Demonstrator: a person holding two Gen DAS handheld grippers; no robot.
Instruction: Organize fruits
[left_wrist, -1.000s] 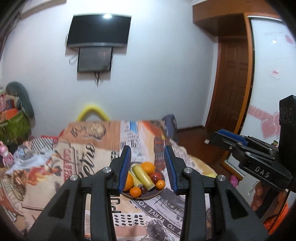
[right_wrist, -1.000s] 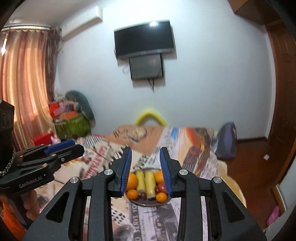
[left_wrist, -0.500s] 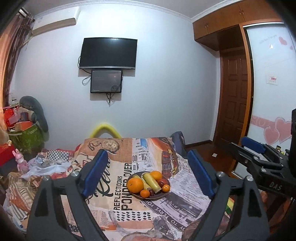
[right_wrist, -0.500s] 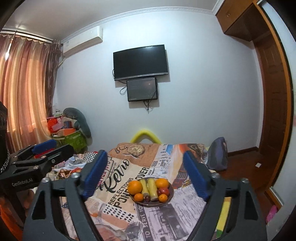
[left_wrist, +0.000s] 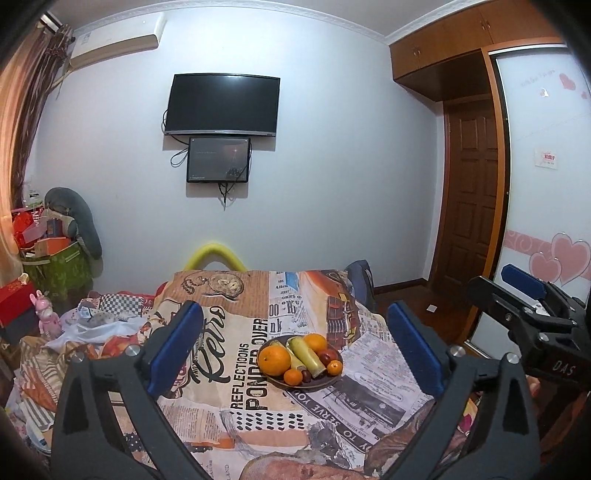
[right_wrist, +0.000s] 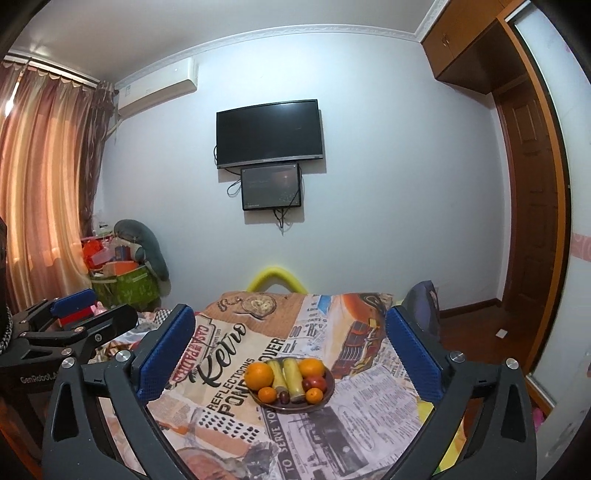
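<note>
A brown plate (left_wrist: 320, 384) (right_wrist: 330, 386) sits on a table with a newspaper-print cloth (left_wrist: 240, 373) (right_wrist: 229, 373). It holds a large orange (left_wrist: 274, 360) (right_wrist: 260, 374), a second orange (left_wrist: 314, 342), small oranges, two yellow-green banana-like fruits (left_wrist: 306, 355) (right_wrist: 291, 374), a red fruit (right_wrist: 314, 383) and dark small fruits. My left gripper (left_wrist: 293, 349) is wide open and empty, held back from the plate. My right gripper (right_wrist: 290, 350) is also wide open and empty. Each gripper shows at the edge of the other's view: the right one (left_wrist: 524, 299), the left one (right_wrist: 79, 314).
A TV (left_wrist: 221, 105) and a smaller screen (left_wrist: 218, 159) hang on the far wall. Boxes and a grey plush (left_wrist: 70, 221) pile up at the left, with crumpled fabric (left_wrist: 96, 325) on the table's left side. A wooden door (left_wrist: 474, 192) and wardrobe stand at the right.
Both grippers opened from nearly shut to wide open and tilted up, so the plate now sits lower between the fingers and more of the room shows.
</note>
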